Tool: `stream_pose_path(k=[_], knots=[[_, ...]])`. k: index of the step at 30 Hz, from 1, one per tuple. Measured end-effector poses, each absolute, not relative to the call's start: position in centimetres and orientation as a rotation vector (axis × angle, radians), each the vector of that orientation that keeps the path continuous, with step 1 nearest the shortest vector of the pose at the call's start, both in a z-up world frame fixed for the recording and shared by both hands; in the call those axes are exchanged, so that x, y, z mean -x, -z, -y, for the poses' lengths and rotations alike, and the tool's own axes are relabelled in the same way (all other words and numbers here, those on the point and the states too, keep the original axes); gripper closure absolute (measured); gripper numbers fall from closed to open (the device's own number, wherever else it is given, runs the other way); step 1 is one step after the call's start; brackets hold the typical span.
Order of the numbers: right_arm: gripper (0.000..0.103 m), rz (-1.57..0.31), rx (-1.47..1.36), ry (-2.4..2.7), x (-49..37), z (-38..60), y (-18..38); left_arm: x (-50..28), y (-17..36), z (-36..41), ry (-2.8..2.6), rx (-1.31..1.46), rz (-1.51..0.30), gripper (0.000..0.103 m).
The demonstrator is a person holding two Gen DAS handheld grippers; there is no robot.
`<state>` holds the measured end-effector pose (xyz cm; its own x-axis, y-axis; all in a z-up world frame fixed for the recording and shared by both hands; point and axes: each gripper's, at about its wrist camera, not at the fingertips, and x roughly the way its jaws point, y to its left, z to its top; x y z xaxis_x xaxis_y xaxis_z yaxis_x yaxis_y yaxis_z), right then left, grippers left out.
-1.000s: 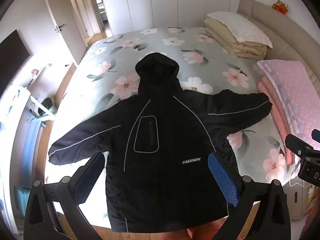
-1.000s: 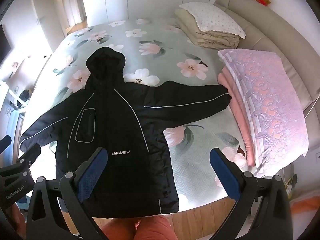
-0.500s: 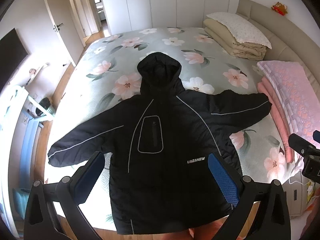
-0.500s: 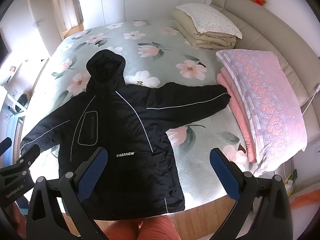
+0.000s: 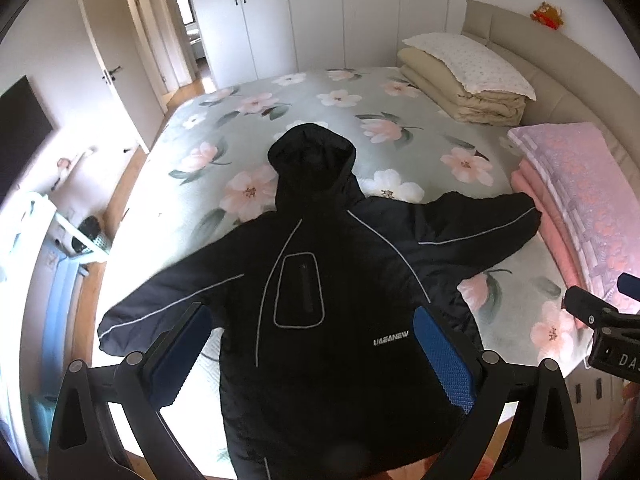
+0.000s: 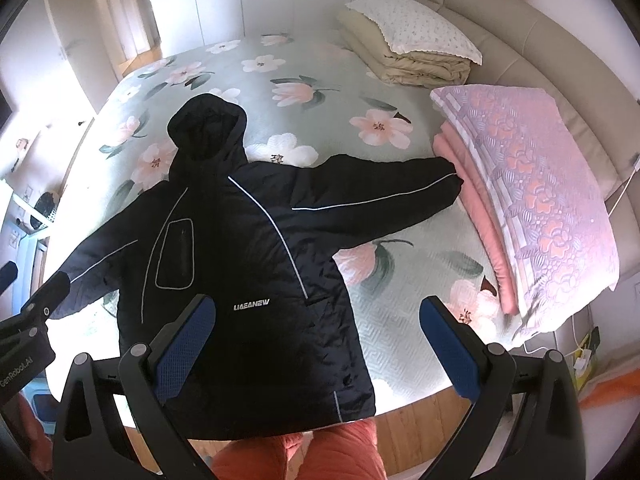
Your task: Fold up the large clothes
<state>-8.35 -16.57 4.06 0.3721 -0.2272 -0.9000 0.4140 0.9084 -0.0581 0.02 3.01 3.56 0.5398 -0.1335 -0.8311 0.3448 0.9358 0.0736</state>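
Both grippers just hang in the air, empty: left gripper at the bottom of its frame, jaws spread wide; right gripper likewise.

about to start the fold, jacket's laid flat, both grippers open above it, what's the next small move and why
Probably lower the right gripper toward the right sleeve and grasp near its cuff. The jacket lies flat on the bed with both sleeves spread wide, and neither the right nor the left gripper holds anything. Folding a sleeve across the body looks like the natural first step.
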Motion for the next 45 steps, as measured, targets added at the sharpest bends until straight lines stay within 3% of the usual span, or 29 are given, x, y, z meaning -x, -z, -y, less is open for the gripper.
stream_pose_path(k=[14,26,33,42,45], knots=[[0.000,-1.106,-0.150,0.367,5.2,27.2,-5.0,-0.9,-4.0,8.7,0.297,-0.162,-1.001,0.002],[0.000,-1.185,-0.180,0.341,2.4,37.7,-0.5,-1.9,-0.7,17.5,0.276,-0.173,-1.092,0.002],[0.000,-1.162,-0.300,0.461,1.6,45.9,5.0,-3.1,3.1,21.5,0.235,-0.198,-1.149,0.002],[0.000,-1.064,-0.579,0.693,-0.9,57.5,17.9,-6.8,11.6,25.9,0.233,-0.193,-1.200,0.002],[0.005,-1.040,-0.609,0.769,-2.4,60.5,21.7,-8.3,14.5,28.0,0.239,-0.215,-1.183,0.002]])
